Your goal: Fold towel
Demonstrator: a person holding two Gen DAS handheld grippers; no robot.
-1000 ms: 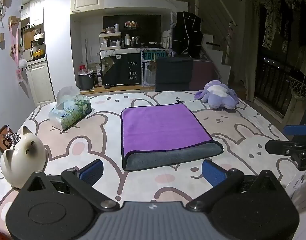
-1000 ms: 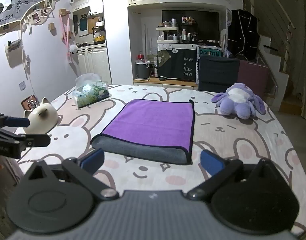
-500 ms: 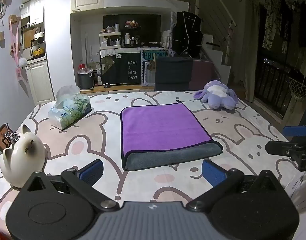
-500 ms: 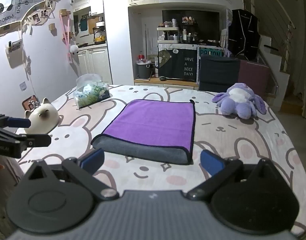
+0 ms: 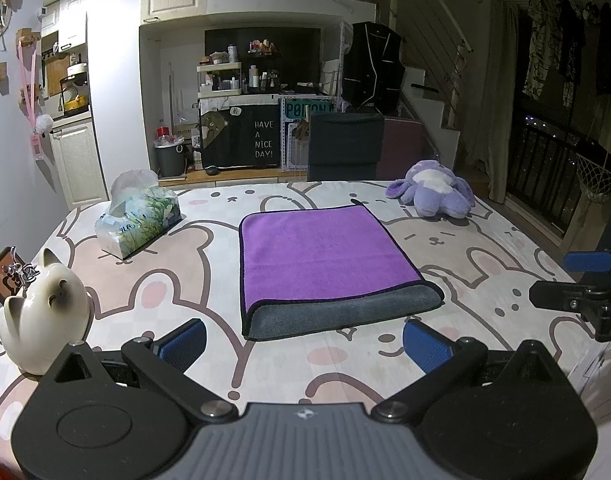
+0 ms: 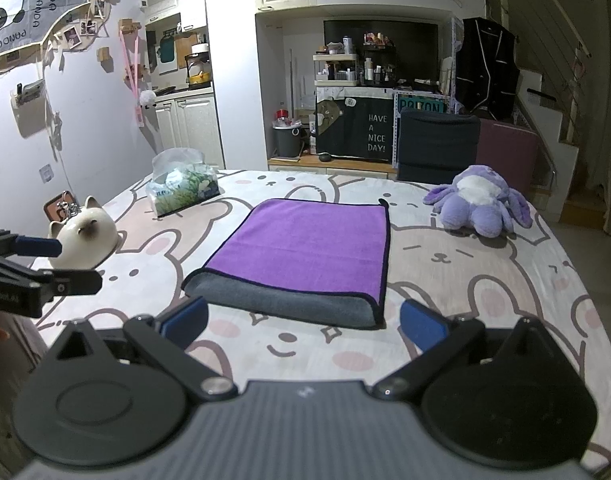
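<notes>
Towel [image 5: 325,256], purple over a grey fold, lies flat between tissue box [image 5: 139,220] and plush [image 5: 435,194]. Left gripper [image 5: 303,338] and right gripper [image 6: 303,322], fingers spread, hold nothing. Likely soft, limp, light; best pinched at near corners.

Left tongs [image 5: 303,338] and right tongs [image 6: 303,322], both wide apart, side by side, empty.

Plush matt cloth towel [image 5: 325,256]; glossy ceramic cat figurine [image 5: 45,312]; printed cloth tablecloth [image 5: 193,264]
</notes>
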